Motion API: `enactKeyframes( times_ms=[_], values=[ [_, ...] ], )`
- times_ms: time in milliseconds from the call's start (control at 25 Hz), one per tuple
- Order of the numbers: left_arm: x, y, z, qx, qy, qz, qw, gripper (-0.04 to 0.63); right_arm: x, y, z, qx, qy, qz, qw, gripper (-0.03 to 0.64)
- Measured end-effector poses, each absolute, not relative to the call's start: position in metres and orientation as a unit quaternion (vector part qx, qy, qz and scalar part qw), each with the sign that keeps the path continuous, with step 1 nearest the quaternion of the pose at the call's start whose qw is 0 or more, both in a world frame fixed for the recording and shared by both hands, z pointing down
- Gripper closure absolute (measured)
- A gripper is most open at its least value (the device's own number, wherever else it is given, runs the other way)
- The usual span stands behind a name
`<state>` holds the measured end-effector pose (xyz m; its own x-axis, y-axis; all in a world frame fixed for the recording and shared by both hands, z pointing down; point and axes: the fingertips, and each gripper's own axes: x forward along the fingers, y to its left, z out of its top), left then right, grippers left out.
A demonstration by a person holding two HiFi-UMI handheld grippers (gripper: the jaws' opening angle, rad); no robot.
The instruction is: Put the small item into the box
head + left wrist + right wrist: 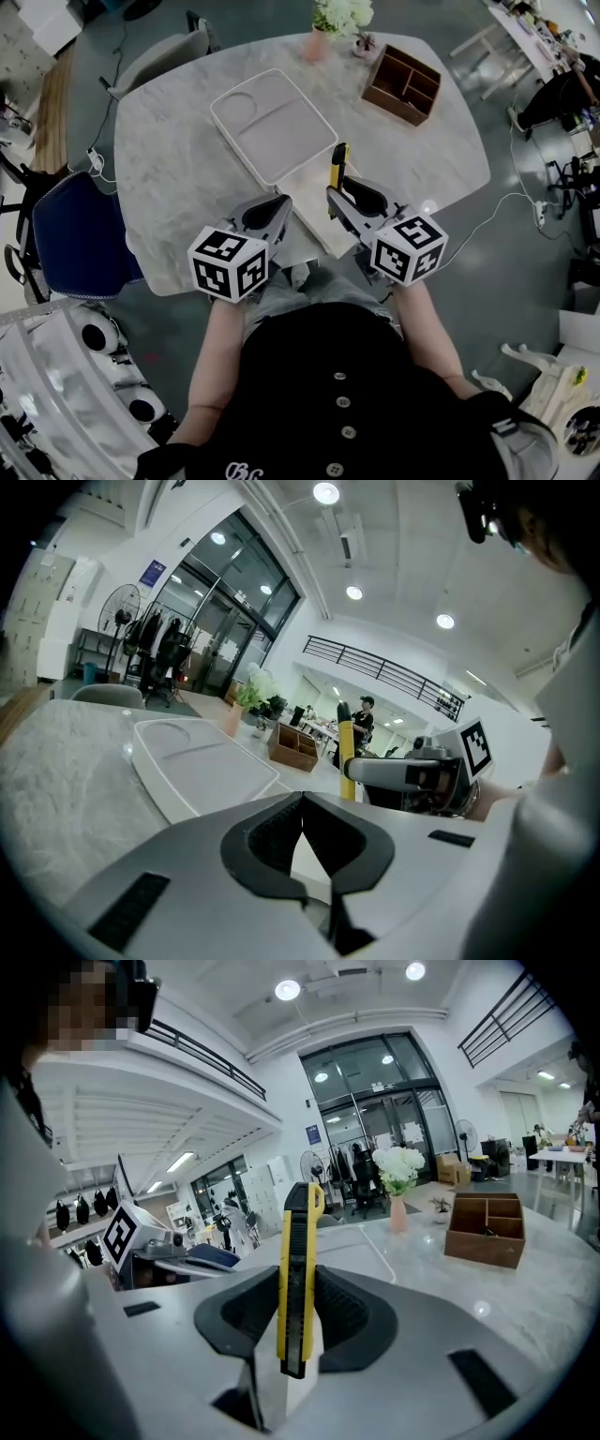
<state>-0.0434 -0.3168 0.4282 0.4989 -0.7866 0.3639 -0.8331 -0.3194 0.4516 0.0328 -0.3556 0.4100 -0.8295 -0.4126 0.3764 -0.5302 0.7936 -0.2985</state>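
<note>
Two grippers: I see both at the lower centre of the head view, side by side over the near edge of the table (169, 159).
Left gripper (302, 803): jaws together, nothing between them.
Right gripper (300, 1288): clamped on the utility knife (298, 1241), which stands upright.
Knife location: centre of the head view.
Box (401, 84): upper right, well apart from the knife.

Black buttoned top (347, 394). L gripper (281, 204) & R gripper (336, 197): grey bodies, black ribbed fingers (272, 841), b/w marker cubes (230, 264).
</note>
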Motion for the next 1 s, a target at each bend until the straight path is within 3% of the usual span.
enactKeyframes(
  times_ms=[520, 1000],
  values=[
    [-0.040, -0.323, 0.446, 0.800, -0.506, 0.026, 0.322, 0.577, 0.045, -0.376, 0.431, 0.242, -0.931, 0.193, 0.195, 0.499],
    [-0.052, -0.317, 0.470, 0.772, -0.531, 0.014, 0.350, 0.577, 0.042, -0.372, 0.474, 0.194, -0.920, 0.134, 0.314, 0.499]
  ],
)
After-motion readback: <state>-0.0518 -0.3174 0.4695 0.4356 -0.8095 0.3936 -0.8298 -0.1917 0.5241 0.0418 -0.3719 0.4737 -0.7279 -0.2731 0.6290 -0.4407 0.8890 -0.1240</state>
